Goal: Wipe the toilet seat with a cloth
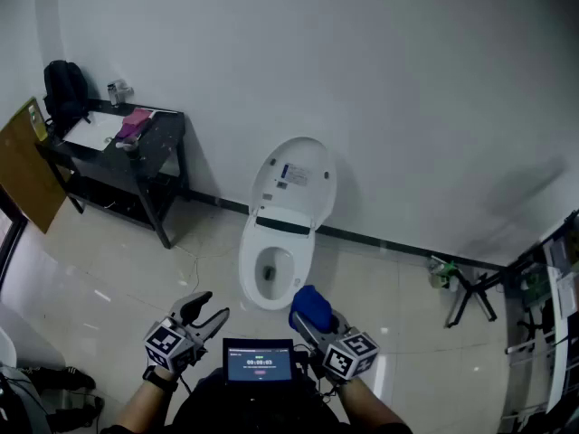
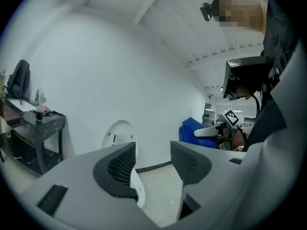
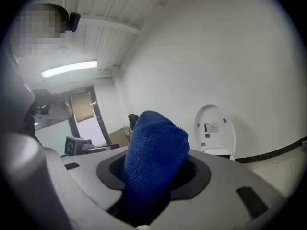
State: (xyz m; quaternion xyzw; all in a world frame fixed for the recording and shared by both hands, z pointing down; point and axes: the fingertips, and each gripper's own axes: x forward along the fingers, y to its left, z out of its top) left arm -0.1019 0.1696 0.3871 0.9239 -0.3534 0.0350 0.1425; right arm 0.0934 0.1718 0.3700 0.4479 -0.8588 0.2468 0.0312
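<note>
A white toilet (image 1: 277, 265) stands against the wall with its lid (image 1: 294, 181) raised; the lid also shows in the left gripper view (image 2: 117, 135) and the right gripper view (image 3: 214, 131). My right gripper (image 1: 308, 316) is shut on a folded blue cloth (image 1: 313, 306), which fills the jaws in the right gripper view (image 3: 153, 157). It hovers just in front of the bowl's near rim. My left gripper (image 1: 206, 313) is open and holds nothing, left of the bowl; its pads (image 2: 119, 166) stand apart.
A black side table (image 1: 136, 147) with a pink item and a backpack (image 1: 65, 93) stands at the left wall. A folded black stand (image 1: 470, 292) leans right of the toilet. A small screen (image 1: 259, 362) sits between my hands. A brown board (image 1: 25, 165) leans at far left.
</note>
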